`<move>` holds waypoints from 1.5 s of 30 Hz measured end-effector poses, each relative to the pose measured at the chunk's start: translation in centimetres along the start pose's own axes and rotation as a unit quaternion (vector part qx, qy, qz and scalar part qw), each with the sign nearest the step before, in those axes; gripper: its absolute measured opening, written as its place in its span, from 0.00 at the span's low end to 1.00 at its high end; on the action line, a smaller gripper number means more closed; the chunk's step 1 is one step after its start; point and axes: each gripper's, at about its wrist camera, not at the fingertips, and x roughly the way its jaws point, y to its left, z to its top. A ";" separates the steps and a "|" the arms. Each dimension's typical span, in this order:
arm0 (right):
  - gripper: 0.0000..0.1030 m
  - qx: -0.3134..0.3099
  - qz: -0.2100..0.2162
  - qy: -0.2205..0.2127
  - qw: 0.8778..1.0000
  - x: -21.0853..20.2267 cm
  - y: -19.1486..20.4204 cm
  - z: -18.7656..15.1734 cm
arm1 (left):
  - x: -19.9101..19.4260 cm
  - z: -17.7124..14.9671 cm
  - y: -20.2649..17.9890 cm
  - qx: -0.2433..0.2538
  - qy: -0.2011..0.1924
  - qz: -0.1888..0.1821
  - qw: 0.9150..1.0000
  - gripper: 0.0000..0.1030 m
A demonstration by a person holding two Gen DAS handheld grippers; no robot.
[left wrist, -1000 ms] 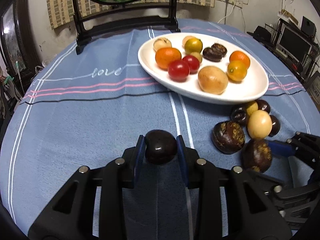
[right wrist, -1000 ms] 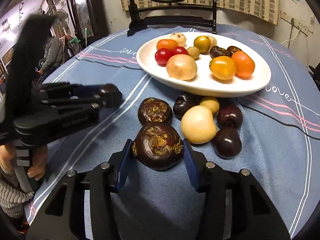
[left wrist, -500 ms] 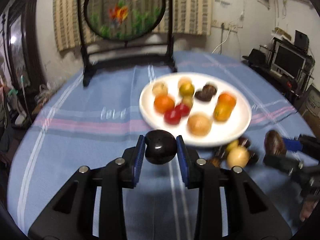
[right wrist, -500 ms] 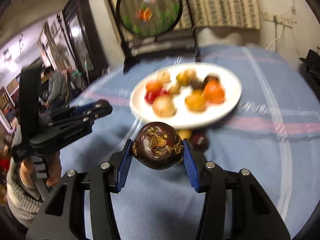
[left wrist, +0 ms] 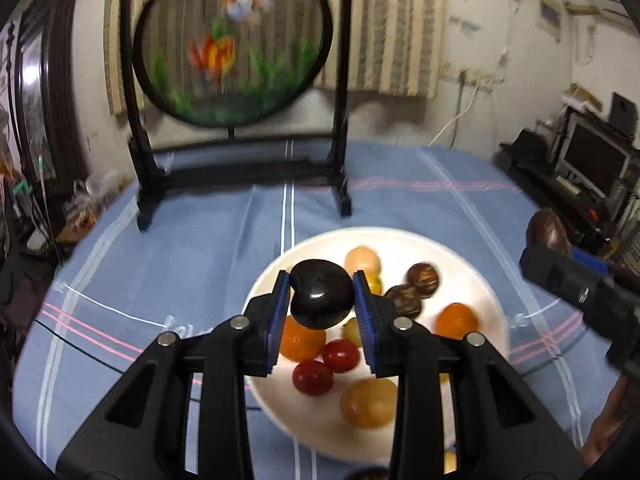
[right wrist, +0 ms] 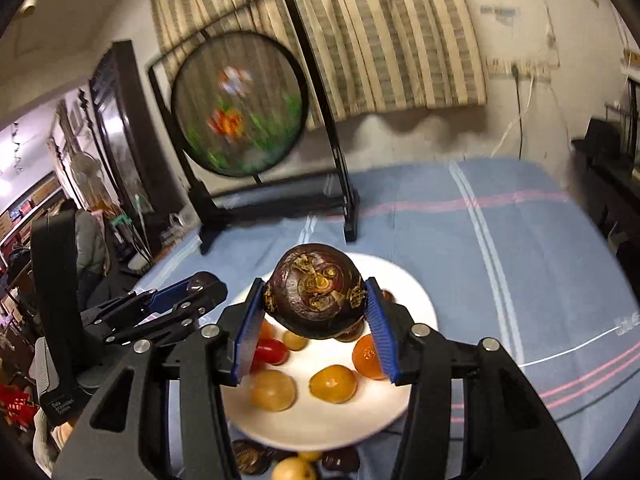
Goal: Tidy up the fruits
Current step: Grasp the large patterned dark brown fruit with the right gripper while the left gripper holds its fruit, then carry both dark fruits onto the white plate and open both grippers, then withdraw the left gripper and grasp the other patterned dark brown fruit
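Left tongs (left wrist: pixel 321 302) grip a smooth dark fruit (left wrist: pixel 322 293) and right tongs (right wrist: pixel 316 318) clamp a larger brown-crusted fruit (right wrist: pixel 316 296), both poised above the white plate (left wrist: pixel 478 280), which lies directly below and ahead; the left pair appears nearer its centre.

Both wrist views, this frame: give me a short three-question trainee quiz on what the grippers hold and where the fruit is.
1. True or false: the left gripper is empty.
2. Multiple choice: the right gripper holds A) an orange fruit, B) a dark purple fruit with dried sepals, C) a red tomato.
3. Fill in: both held fruits hang above the white ____.

Key
1. False: its pads clamp a smooth dark fruit.
2. B.
3. plate, which already carries red tomatoes, orange and yellow fruits, and two dark ones.
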 end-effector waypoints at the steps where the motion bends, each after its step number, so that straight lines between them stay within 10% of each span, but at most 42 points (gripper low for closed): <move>1: 0.49 0.007 -0.002 0.014 1.000 1.8 -0.6 -0.3 | 0.9 -0.1 0.1 -0.001 0.009 0.001 1.000 0.31; 17: 0.49 -0.032 -0.028 0.110 0.993 10.8 -2.2 -2.6 | 7.5 -0.9 -0.3 0.021 0.057 -0.003 0.998 0.32; 23: 0.66 -0.038 -0.041 0.106 0.993 10.5 -2.5 -2.5 | 7.0 -0.8 0.1 0.012 0.054 -0.005 0.998 0.55; 31: 0.67 -0.015 -0.001 0.005 1.000 2.8 -0.9 1.0 | 2.7 0.7 1.4 -0.011 0.009 -0.003 1.000 0.69; 36: 0.98 -0.032 0.022 -0.060 0.997 -3.7 2.0 0.6 | -0.5 -1.1 2.1 -0.016 0.000 -0.002 1.000 0.73; 45: 0.98 -0.025 0.002 -0.012 1.000 -6.1 0.6 -8.3 | -5.3 -9.6 0.7 0.044 0.019 0.007 0.999 0.80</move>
